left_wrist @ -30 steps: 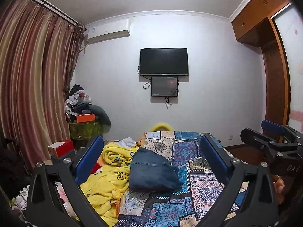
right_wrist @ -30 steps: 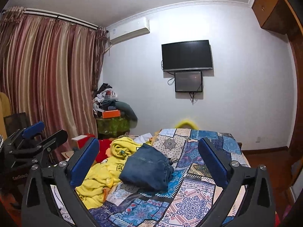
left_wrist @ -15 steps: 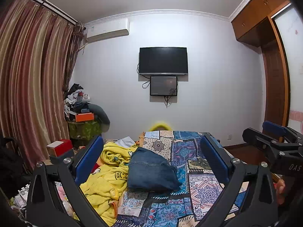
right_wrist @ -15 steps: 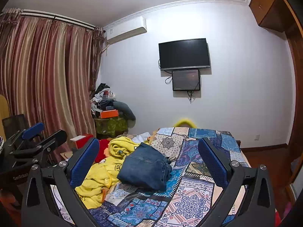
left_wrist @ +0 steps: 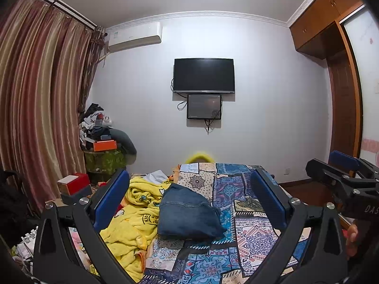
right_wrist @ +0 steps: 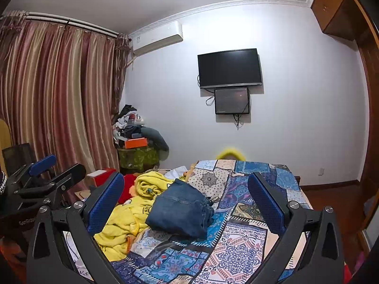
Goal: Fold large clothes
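Folded blue jeans (left_wrist: 189, 213) (right_wrist: 181, 210) lie in a compact bundle on the patchwork bedspread (left_wrist: 246, 232) (right_wrist: 239, 243). A crumpled yellow garment (left_wrist: 128, 220) (right_wrist: 123, 220) lies just left of them. My left gripper (left_wrist: 193, 197) is held above the bed, open and empty, with the jeans framed between its blue pads. My right gripper (right_wrist: 187, 196) is likewise open and empty over the bed. Each gripper shows at the edge of the other's view: the right one (left_wrist: 341, 172) and the left one (right_wrist: 45, 172).
A television (left_wrist: 204, 75) hangs on the far wall. Striped curtains (left_wrist: 35, 108) cover the left side. A cluttered stand with clothes and an orange box (left_wrist: 104, 144) is in the corner; red boxes (left_wrist: 75, 184) sit beside the bed. A wooden wardrobe (left_wrist: 343, 94) is on the right.
Both views have risen and tilted slightly, so the bed and clothes sit a little lower. Both grippers stay open and the clothes have not moved.
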### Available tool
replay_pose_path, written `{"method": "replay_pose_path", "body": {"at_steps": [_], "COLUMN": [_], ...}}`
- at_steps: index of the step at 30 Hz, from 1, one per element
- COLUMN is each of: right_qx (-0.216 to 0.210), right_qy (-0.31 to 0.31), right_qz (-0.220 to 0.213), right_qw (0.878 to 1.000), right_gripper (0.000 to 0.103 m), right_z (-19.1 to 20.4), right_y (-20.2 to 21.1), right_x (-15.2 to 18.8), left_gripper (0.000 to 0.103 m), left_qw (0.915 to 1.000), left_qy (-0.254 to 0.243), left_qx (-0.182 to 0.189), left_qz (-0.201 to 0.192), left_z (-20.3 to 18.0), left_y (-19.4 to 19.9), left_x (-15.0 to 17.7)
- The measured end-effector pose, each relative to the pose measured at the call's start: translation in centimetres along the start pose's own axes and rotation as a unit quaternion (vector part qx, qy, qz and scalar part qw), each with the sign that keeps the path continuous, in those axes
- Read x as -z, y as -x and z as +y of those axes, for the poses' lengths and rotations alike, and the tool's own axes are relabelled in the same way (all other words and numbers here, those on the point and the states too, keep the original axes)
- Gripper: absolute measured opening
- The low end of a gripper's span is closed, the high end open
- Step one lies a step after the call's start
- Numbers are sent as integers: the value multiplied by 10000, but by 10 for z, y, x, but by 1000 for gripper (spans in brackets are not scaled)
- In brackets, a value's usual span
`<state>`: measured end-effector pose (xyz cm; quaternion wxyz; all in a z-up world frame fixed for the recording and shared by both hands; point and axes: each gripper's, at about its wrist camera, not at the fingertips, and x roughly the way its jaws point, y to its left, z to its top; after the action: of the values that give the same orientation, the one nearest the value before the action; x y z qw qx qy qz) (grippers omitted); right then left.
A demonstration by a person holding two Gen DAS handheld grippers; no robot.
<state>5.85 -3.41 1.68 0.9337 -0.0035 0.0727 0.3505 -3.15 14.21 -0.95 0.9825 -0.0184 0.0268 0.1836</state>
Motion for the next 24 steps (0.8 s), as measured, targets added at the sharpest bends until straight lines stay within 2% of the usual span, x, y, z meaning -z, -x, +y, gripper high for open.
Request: {"method": "replay_pose_path", "body": {"at_steps": [24], "right_qx": [18], "right_qy": [-44], "right_qz": [17], "right_qw": [10000], "right_gripper": [103], "right_z": [-3], "right_y": [-1], "right_x": [-1], "left_gripper": [103], "left_qw": [9998], "left_qy": [78], "left_qx": [138], "left_qz": [78], "left_z": [-2], "left_y": [-4], "left_x": [1]}}
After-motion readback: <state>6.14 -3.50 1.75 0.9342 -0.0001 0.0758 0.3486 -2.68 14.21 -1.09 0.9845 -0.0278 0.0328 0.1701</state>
